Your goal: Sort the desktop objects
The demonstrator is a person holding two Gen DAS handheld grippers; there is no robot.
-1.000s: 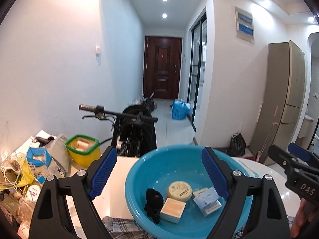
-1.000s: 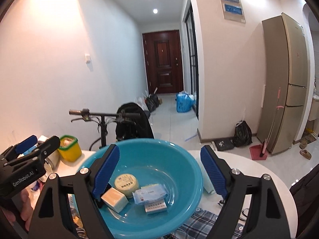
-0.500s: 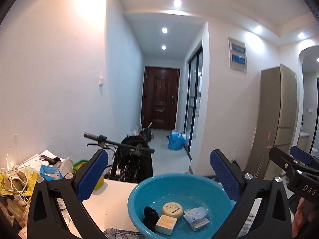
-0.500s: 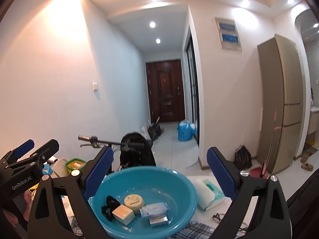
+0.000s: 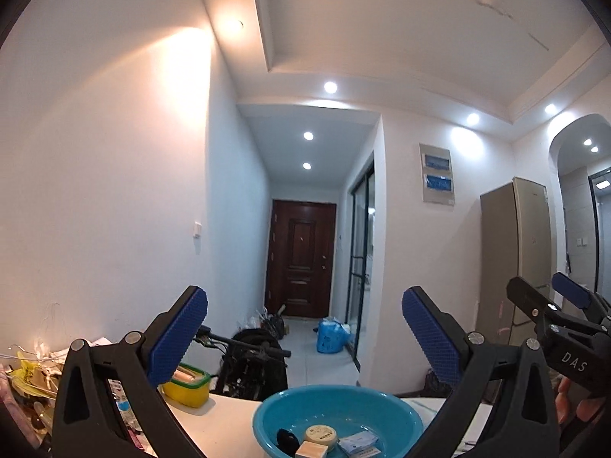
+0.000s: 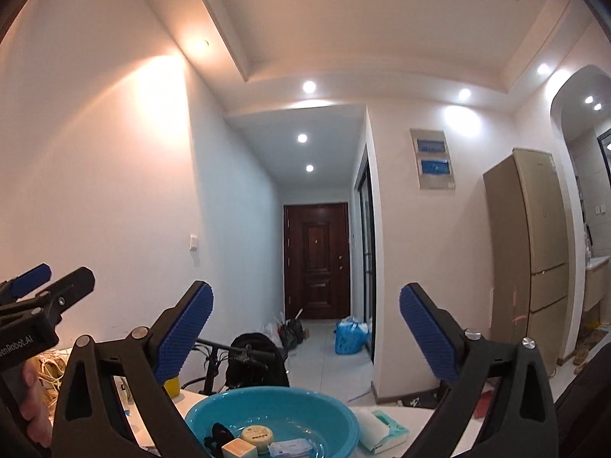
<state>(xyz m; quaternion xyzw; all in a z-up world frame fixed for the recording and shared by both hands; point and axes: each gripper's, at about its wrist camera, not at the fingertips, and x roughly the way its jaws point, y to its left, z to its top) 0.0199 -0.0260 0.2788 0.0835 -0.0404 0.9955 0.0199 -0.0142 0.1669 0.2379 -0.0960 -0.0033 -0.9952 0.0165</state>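
We read both grippers as raised well above the white table [image 5: 225,420] and pitched up toward the hallway; neither is near any object.

1. Left gripper [image 5: 304,337]: fingers spread wide, nothing between the blue pads [image 5: 179,337].
2. Right gripper [image 6: 306,334]: fingers likewise spread wide and empty. It also shows at the right edge of the left view, and the left gripper at the left edge of the right view.
3. The teal basin [image 5: 267,412] sits on the table at the bottom of both views, directly ahead of both grippers.
4. Inside the basin we count at least 4 items lying close together: a black item [image 6: 218,433], a round tin [image 6: 256,436], a small beige box [image 6: 238,449] and a flat blue-and-white packet [image 6: 290,448].
5. Outside the basin: a tissue pack [image 6: 382,429] lies on the table just beside the basin's right rim. A yellow container with a green rim [image 5: 187,381] stands near the left side, and a pile of loose clutter [image 5: 26,378] lies beyond it at the far left.

We judge the sort well advanced or possibly complete: several items are collected, and both tools are withdrawn and unloaded. The tissue pack is the clearest candidate left. Whether the yellow container and the clutter belong to the task we cannot tell.
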